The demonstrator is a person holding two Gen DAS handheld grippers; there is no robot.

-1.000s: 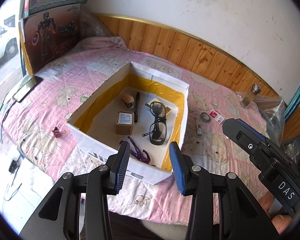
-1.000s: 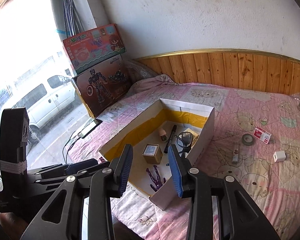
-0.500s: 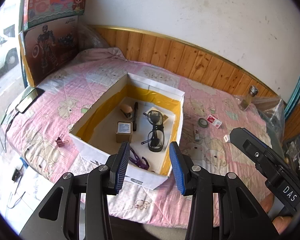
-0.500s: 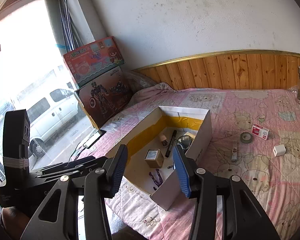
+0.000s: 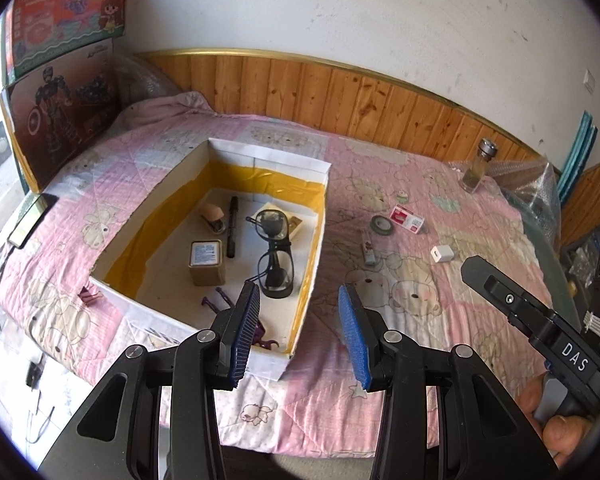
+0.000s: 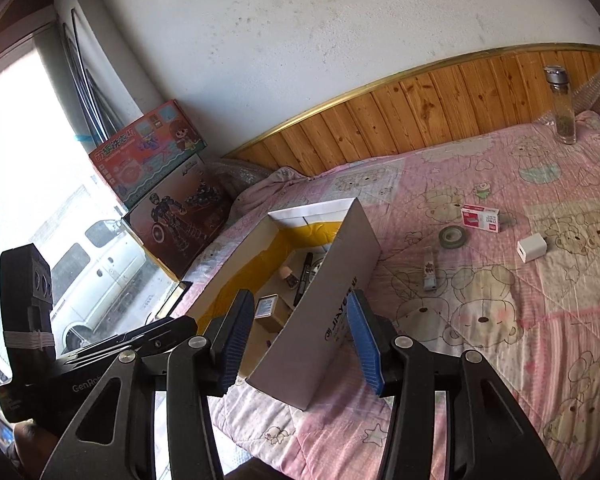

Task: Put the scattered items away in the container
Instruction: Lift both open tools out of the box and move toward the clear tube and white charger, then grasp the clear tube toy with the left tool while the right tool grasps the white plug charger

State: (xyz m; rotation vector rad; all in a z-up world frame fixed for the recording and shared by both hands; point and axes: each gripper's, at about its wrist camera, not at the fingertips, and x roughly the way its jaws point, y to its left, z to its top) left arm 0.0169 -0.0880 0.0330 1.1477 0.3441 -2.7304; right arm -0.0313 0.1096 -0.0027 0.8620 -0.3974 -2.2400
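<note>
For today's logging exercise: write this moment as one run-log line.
left tool: open, empty | right tool: just opened, empty | box: glasses, pen inside | tape roll, charger: on bed

1. The box [image 5: 318,200] sits on the bed [image 5: 440,320].
2. In the box lie glasses [image 5: 274,252], a pen [image 5: 233,226] and a tin [image 5: 206,262].
3. Right of the box lie a tape roll [image 5: 381,225], a packet [image 5: 407,218] and a charger [image 5: 442,254].
4. A bottle [image 5: 478,165] stands behind them.

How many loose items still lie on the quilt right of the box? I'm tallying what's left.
5: a tiny green piece farthest back, the red-and-white packet, the tape roll, the small tube, the white cube. Others may be hidden.
</note>
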